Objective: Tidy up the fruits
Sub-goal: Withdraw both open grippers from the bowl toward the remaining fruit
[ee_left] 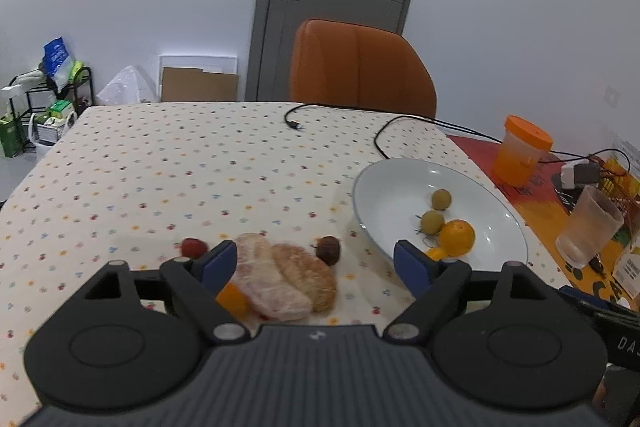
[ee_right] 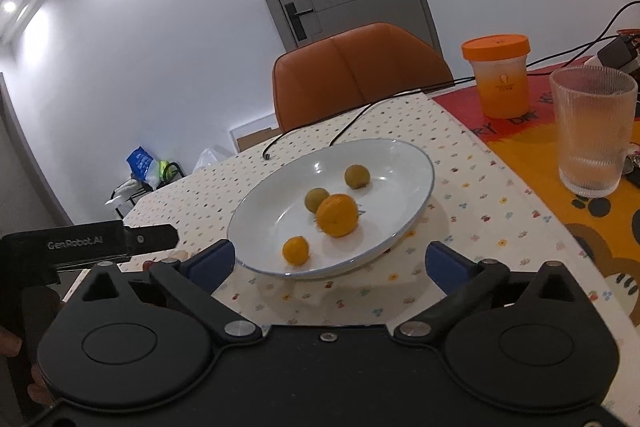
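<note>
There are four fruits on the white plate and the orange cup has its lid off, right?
Not quite. The orange cup has its lid on, as the right wrist view shows. The rest is right: four fruits sit on the white plate, two orange and two greenish.

One plate (ee_right: 404, 155) holds two green fruits (ee_right: 317, 199), one orange (ee_right: 338, 215) and one small orange fruit (ee_right: 295, 250).
</note>
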{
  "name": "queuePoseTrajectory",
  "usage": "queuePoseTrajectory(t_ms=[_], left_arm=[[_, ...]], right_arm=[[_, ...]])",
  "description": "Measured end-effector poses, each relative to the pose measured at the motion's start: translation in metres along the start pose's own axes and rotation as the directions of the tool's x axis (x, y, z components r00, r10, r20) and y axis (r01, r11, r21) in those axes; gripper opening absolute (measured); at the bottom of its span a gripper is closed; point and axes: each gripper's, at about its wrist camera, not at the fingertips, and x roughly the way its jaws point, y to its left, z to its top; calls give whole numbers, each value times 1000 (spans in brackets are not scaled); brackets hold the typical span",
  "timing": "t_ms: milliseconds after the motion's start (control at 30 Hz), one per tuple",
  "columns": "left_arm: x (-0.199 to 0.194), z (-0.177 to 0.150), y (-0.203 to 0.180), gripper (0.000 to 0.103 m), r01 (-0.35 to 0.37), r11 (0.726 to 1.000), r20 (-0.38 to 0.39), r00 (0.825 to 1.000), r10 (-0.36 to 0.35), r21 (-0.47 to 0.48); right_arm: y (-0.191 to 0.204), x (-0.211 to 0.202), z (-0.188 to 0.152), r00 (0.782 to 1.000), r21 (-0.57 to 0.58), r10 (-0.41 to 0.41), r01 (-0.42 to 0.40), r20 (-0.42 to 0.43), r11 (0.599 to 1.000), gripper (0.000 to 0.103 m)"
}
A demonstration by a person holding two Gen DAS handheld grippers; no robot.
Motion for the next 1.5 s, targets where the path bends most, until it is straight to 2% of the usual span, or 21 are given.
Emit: queuePoseTrajectory(t_ms=[200, 933, 1500], left_arm=[[-11, -1, 10, 90, -18, 1000, 13, 1000, 18, 0], [-45, -22, 41, 91, -47, 999, 4, 999, 47, -25], [-45, -39, 61, 90, -52, 997, -5, 999, 52, -52]], right_arm=[[9, 1, -2, 1000, 4, 7, -7, -6, 1000, 103], [45, -5, -7, 998, -49, 62, -62, -16, 997, 103], [59, -3, -20, 994, -82, 95, -99, -52, 992, 103]])
